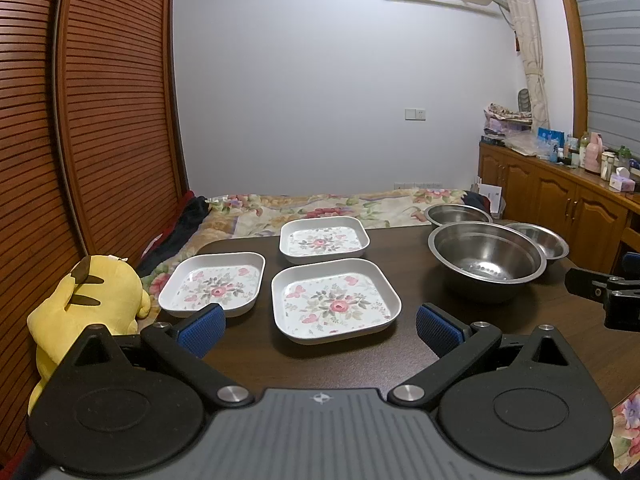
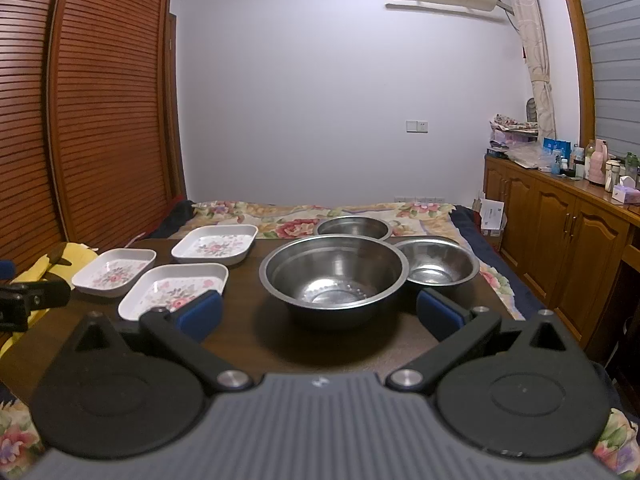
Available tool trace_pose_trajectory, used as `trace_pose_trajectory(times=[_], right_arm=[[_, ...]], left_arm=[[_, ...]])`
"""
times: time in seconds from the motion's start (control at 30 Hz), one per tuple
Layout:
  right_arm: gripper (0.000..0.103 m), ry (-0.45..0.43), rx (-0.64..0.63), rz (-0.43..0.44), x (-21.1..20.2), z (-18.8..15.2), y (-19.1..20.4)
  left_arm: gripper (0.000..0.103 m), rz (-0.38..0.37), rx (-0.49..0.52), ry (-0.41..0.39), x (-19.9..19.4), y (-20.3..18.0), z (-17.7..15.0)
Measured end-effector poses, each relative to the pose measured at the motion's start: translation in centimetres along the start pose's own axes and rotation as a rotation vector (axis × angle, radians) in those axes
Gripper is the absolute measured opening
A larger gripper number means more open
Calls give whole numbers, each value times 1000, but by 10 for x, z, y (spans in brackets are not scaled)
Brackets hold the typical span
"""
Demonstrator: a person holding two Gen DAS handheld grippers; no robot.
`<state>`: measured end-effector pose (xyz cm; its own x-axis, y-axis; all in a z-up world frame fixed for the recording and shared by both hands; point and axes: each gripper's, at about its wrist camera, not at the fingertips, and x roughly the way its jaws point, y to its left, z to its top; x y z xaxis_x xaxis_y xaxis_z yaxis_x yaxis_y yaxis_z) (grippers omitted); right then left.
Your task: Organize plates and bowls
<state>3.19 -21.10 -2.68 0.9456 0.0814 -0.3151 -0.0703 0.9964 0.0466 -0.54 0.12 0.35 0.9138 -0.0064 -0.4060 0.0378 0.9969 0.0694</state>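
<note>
Dark wooden table (image 1: 360, 364) carries three square floral plates (image 1: 335, 305), apart on the left, and three steel bowls (image 1: 486, 258) clustered on the right; left gripper (image 1: 320, 326) and right gripper (image 2: 319, 314) both hover spread wide, empty

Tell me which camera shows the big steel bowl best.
The right wrist view: the large steel bowl sits centred straight ahead between the open jaws, its rim and perforated bottom fully visible. The left wrist view shows the same bowl off to the right, smaller, but whole, with two smaller bowls behind it.
</note>
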Motion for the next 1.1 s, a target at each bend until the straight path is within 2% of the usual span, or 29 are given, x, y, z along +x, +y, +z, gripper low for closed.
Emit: trace_pose_trajectory(times=[0.7, 1.1], right_arm=[[103, 0, -2, 1, 0, 0, 1], [103, 17, -8, 6, 4, -6, 5]], left_arm=[[103, -3, -1, 7, 1, 0, -2], [103, -31, -9, 75, 18, 1, -14]])
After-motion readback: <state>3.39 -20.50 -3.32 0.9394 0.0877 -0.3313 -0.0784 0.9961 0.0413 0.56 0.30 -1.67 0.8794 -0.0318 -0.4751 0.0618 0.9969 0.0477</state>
